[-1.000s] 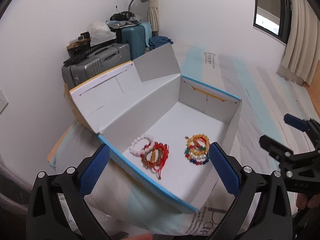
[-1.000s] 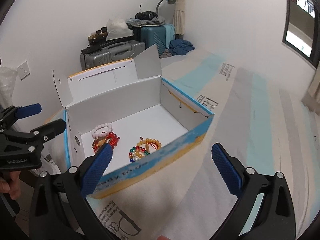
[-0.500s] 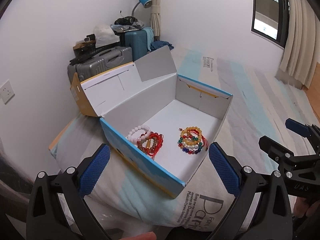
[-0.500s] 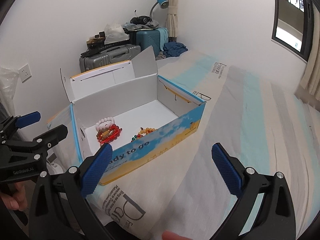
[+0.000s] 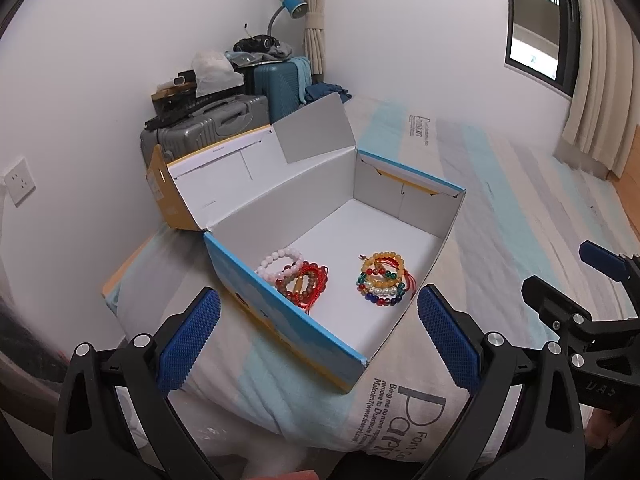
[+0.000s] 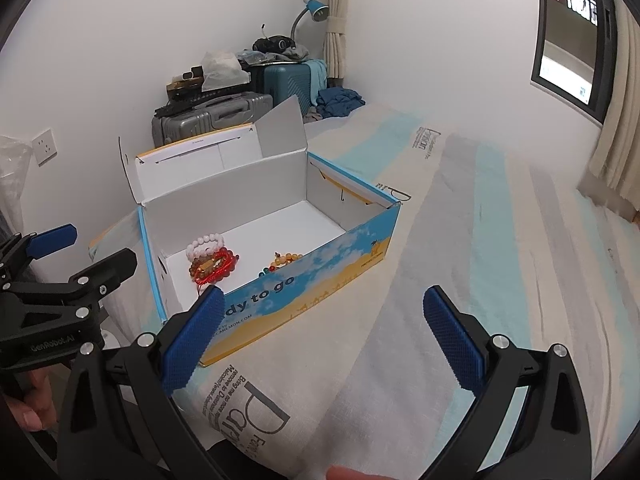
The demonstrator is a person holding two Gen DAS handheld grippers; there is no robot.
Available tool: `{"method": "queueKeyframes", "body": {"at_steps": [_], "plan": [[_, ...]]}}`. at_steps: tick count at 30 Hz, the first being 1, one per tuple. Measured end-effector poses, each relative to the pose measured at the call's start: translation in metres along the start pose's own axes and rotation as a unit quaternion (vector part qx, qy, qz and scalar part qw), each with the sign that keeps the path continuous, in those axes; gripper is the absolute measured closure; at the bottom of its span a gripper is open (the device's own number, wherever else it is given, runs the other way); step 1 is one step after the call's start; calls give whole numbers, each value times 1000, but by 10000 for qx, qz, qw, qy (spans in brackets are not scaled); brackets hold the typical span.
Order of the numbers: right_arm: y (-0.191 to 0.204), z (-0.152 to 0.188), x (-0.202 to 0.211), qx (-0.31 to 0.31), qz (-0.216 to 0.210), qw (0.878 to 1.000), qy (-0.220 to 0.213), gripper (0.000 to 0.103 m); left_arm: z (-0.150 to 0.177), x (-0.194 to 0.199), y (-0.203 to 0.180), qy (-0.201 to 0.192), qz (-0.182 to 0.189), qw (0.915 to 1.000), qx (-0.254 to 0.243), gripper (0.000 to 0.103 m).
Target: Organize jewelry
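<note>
Left wrist view, from the frame's left edge: a wall socket (image 5: 18,182) at mid left; a grey suitcase (image 5: 208,126) and a teal suitcase (image 5: 280,82) stacked with clutter at upper centre, with a blue desk lamp (image 5: 294,4) above them.

Centre of frame: an open cardboard box (image 5: 280,316) with blue and yellow printed sides and a white interior stands on the bed (image 5: 500,208), lid flap raised toward the wall. On the box floor lie two separate heaps of beaded bracelets. The left bracelet pile (image 5: 296,276) comprises a pale pink bead ring overlapping red and brown bead rings with red cord. The right bracelet pile (image 5: 382,280), lying apart from it, comprises amber, green, white and dark blue bead rings with a red cord tail.

Bottom of frame: the left tool (image 5: 318,336) has its blue pads (image 5: 190,340) spread wide apart, holding nothing, short of the box's near corner.

Right edge: the right tool (image 5: 568,280) is seen side-on. Its own view shows the right tool's pads (image 6: 454,344) wide apart and empty over the bedsheet, to the right of the box.
</note>
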State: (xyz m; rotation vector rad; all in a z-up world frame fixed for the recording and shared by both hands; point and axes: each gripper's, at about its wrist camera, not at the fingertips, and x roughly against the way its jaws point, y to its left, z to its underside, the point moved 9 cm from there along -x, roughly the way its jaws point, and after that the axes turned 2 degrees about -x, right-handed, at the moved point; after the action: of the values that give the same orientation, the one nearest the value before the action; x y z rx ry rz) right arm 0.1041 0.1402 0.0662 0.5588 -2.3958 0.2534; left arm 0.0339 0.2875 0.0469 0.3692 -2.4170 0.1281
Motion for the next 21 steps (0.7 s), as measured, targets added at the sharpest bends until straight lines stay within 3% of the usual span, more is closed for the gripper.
{"method": "queueKeyframes", "body": {"at_steps": [21], "plan": [[2,1,-3,-26,-42,10000,53,8,7,-7,-3,62,-87,9999,-81,6]]}}
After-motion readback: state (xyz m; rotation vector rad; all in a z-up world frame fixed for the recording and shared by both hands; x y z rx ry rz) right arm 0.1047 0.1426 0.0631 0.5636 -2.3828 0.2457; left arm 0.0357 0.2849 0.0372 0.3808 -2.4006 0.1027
